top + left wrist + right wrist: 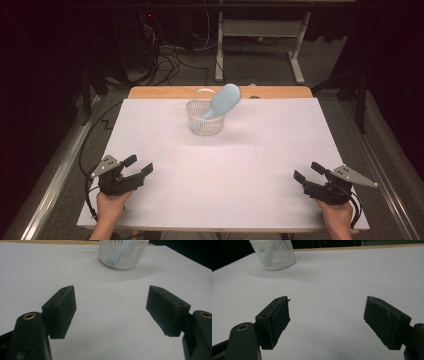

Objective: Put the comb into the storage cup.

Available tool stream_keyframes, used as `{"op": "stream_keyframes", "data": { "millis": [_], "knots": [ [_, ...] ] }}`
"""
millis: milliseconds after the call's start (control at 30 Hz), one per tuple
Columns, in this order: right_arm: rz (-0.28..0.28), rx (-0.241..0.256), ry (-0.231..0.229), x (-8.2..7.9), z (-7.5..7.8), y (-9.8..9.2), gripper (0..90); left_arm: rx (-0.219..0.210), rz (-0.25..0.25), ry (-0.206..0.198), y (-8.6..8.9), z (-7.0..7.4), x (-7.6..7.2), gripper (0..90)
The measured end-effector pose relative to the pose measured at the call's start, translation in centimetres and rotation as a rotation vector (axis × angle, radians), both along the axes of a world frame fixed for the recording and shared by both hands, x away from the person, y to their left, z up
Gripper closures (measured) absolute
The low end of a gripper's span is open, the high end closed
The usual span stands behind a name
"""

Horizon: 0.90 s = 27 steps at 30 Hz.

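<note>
Pale blue plastic hairbrush (223,100) standing handle-down in a small white slotted plastic basket (205,122), near the middle of the far edge of the white-covered desk (225,180). The oval brush head leans up and out over the basket's right rim, towards the far right corner; the handle reaches down inside, seen through the slots as a blue strip in the left gripper view (120,253) and the right gripper view (269,252). The basket (121,253) holds nothing else that can be made out.

Handling, as a judgement: the brush looks light and stiff, with a smooth, possibly slippery back; the bristle side is not clearly visible. The exposed head, or the neck just above the rim, is the accessible hold, taken across its narrow width. The basket (274,255) appears thin-walled, light and easily tipped or dragged if the brush is pulled sideways rather than lifted along its lean; steadying its rim with the other hand-held gripper may help.

The left hand-held gripper (136,165) rests near the near left corner of the desk, jaws spread wide and empty, as its own view confirms (111,308). The right hand-held gripper (309,171) sits near the near right corner, likewise wide apart and holding nothing (327,320). Both are well apart from the basket.
</note>
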State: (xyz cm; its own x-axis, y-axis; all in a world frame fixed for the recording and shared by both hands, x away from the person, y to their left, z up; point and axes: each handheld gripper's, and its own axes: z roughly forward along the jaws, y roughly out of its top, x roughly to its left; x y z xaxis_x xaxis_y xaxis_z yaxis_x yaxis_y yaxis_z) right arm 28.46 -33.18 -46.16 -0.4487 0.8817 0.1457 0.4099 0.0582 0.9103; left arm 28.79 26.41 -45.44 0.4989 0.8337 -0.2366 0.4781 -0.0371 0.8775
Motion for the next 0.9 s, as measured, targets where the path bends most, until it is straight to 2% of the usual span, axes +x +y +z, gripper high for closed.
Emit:
{"op": "stream_keyframes", "data": {
  "millis": [167, 267, 367, 567, 900],
  "knots": [
    [0.000, 0.025, -0.003, -0.65, -0.11, -0.20, 21.1, -0.003, 0.004, 0.000, 0.07, 0.02, -0.05, 23.6],
    [-0.009, 0.007, -0.016, -0.97, -0.07, -0.27, 21.1, 0.000, 0.004, 0.001, 0.04, 0.01, -0.04, 23.6],
    [-0.018, 0.013, -0.014, -1.02, -0.12, -0.44, 21.1, 0.007, -0.004, 0.000, -0.14, 0.02, -0.10, 23.6],
    [-0.012, -0.006, -0.017, -1.02, -0.12, -0.27, 20.9, 0.005, -0.008, 0.005, -0.26, -0.06, -0.02, 23.6],
    [-0.015, -0.004, -0.021, -0.98, -0.11, -0.27, 20.8, -0.006, -0.008, 0.010, -0.20, -0.12, 0.00, 23.6]
  ]
}}
